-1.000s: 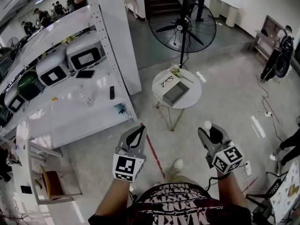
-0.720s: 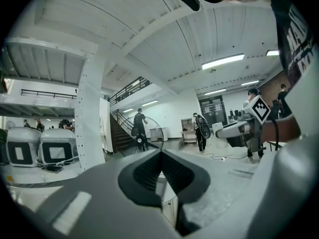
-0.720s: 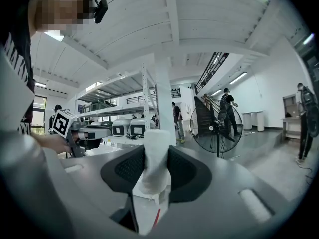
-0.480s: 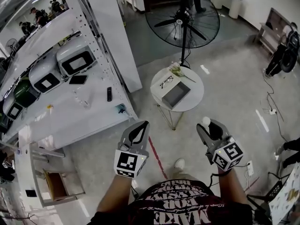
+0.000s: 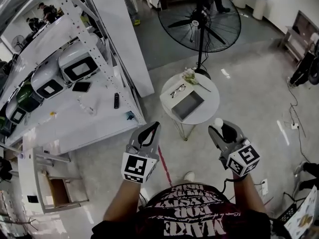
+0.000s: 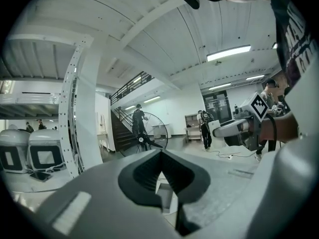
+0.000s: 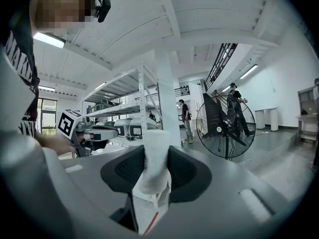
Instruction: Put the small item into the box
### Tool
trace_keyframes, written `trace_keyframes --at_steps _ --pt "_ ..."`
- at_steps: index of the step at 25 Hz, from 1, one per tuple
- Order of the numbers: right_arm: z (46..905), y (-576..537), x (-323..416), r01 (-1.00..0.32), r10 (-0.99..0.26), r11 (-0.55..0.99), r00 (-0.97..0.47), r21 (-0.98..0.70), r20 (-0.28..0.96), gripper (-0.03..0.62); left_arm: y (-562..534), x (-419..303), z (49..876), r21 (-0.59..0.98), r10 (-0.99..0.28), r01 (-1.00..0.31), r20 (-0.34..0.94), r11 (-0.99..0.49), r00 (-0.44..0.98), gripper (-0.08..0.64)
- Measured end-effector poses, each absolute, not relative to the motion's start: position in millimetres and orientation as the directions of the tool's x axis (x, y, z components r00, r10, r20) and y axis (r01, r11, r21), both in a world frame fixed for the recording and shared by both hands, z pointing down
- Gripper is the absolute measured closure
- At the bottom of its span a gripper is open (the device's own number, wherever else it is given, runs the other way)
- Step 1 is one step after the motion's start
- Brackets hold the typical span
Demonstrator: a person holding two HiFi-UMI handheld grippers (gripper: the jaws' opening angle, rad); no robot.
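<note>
My right gripper (image 5: 219, 127) is shut on a small white item (image 5: 218, 122), a soft white roll that stands upright between the jaws in the right gripper view (image 7: 154, 158). My left gripper (image 5: 151, 129) is shut with nothing in it; its jaws meet at the tips (image 6: 160, 153). The open grey box (image 5: 188, 105) lies on a small round white table (image 5: 207, 108), ahead of both grippers and between them. Both grippers hang in the air over the floor, short of the table.
Eyeglasses (image 5: 178, 90) and a small plant (image 5: 190, 75) share the round table. A large standing fan (image 5: 199, 26) is behind it. White shelving (image 5: 79, 108) with appliances runs along the left. A red floor line (image 5: 163, 161) passes under me. People stand far off.
The view has drawn closer to the round table and box. Both grippers keep the same pose and grip, with the white item still in the right one.
</note>
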State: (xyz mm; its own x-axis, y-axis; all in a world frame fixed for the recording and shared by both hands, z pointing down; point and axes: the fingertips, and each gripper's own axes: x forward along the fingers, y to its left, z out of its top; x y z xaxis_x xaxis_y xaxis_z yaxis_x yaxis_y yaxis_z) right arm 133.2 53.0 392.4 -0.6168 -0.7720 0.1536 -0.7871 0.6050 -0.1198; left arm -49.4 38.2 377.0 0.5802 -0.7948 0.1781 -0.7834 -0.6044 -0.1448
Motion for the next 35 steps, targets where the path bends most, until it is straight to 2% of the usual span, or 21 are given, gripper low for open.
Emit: trace_keyframes --at_steps 4,18,35 --pt "398.6 31.3 148.1 -0.77 -0.754 0.625 -0.638 -0.126 0.154 0.428 22.0 -32.9 365.3 -0.151 -0.805 -0.791 0.143 -0.592 0.575 0.56" --pt "420.9 -7.0 135.5 -0.721 -0.698 0.671 -0.693 -0.174 0.181 0.428 -0.3 -51.6 387.9 -0.139 -0.84 -0.835 0.207 -0.533 0.501 0.56" --pt "426.0 -95.8 105.3 -0.774 -0.736 0.612 -0.632 -0.162 0.243 0.428 -118.7 -54.4 405.8 -0.061 -0.742 -0.751 0.227 -0.657 0.631 0.56"
